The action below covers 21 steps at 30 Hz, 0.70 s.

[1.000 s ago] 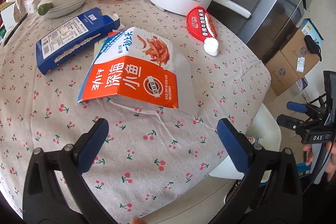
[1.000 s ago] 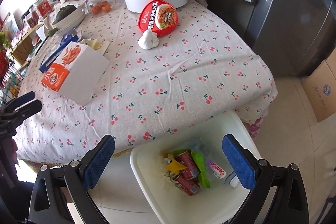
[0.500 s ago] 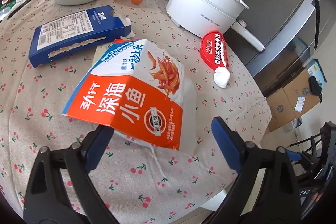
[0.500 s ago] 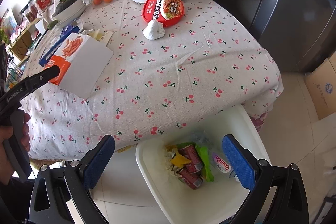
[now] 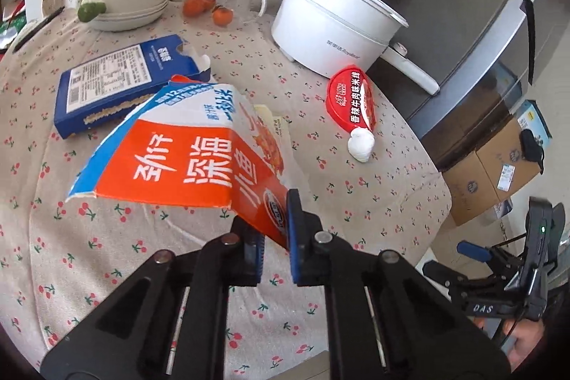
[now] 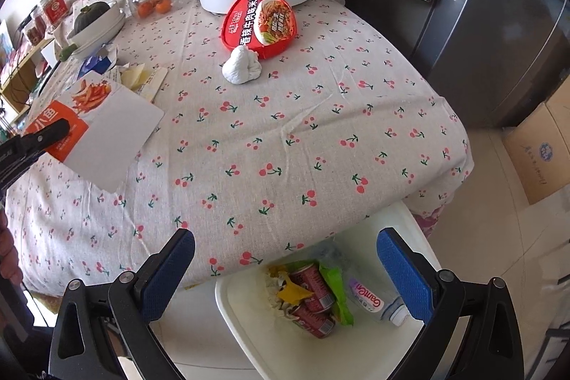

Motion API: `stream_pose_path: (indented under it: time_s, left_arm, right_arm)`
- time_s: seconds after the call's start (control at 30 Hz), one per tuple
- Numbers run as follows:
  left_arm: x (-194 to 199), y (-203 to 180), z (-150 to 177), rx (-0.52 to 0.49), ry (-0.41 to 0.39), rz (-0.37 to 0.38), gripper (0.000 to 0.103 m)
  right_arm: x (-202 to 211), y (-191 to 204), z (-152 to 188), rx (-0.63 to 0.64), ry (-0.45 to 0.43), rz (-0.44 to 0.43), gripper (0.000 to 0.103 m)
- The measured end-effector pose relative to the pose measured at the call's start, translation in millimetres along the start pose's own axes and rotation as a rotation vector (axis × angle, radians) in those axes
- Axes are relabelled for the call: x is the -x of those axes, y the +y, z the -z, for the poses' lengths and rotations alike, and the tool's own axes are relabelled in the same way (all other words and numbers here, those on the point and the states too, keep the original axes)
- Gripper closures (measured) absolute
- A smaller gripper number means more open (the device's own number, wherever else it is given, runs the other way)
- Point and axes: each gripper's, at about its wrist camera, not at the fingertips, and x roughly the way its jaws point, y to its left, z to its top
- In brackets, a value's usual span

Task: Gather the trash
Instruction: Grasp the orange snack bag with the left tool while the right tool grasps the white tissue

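Left wrist view: bench (image 5: 356, 194) draped in a cherry-print cloth, carrying, in descending size, a white electric pot (image 5: 331, 27) with a side handle, the orange-and-blue snack box (image 5: 185, 162), a blue carton (image 5: 124, 84) lying flat behind it, a red noodle-bowl lid (image 5: 351, 100), and a crumpled white tissue (image 5: 360, 144) touching the lid's near edge. The left hand-held gripper (image 5: 274, 237) has its jaws closing on the near corner of the snack box, whose corner sits between the blue pads; the box is tilted, its gripped end raised off the cloth. At far right of this view the right hand-held gripper (image 5: 473, 250) appears beyond the bench edge. Right wrist view: the same bench (image 6: 320, 130) seen from its end, with a white bin (image 6: 249, 326) on the floor just below the cloth's hem, containing red cans (image 6: 313, 287), green and yellow wrappers, and a small clear bottle (image 6: 374, 303). The right hand-held gripper (image 6: 285, 273) hovers over the bin with its jaws wide apart and nothing between them. The snack box (image 6: 107, 138) shows at left, pinched by the left hand-held gripper (image 6: 42, 134).
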Motion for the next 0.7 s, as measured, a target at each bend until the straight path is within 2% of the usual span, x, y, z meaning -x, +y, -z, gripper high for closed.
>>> stream_pose_path:
  time_s: [0.07,0.2,0.3,0.37,0.5,0.57,0.7]
  left_arm:
    - [11,-10,-2,-0.07,0.015,0.0,0.098]
    - [36,-23,-2,-0.213,0.012,-0.021,0.1]
    - [48,-21,-2,-0.267,-0.001,-0.036,0.101]
    - [52,-17,-3,-0.278,-0.008,-0.056,0.101]
    - [58,-4,-6,-0.266,-0.01,-0.057,0.101]
    - [61,-2,-8,-0.269,-0.016,-0.059,0.101]
    - [63,4,-13,-0.267,-0.028,-0.069,0.101]
  right_arm:
    - [-3,3,-10,-0.007,-0.011,-0.009,0.0]
    - [-8,11,-31,-0.021,-0.041,-0.033,0.0]
    - [-15,16,-46,-0.054,-0.057,-0.058,0.002]
    - [-26,18,-57,-0.092,-0.049,-0.084,0.007]
    - [-56,26,-77,-0.087,-0.014,-0.085,0.026]
    - [-66,29,-84,-0.061,-0.021,-0.062,0.028]
    - [-85,22,-99,-0.11,-0.032,-0.125,0.028]
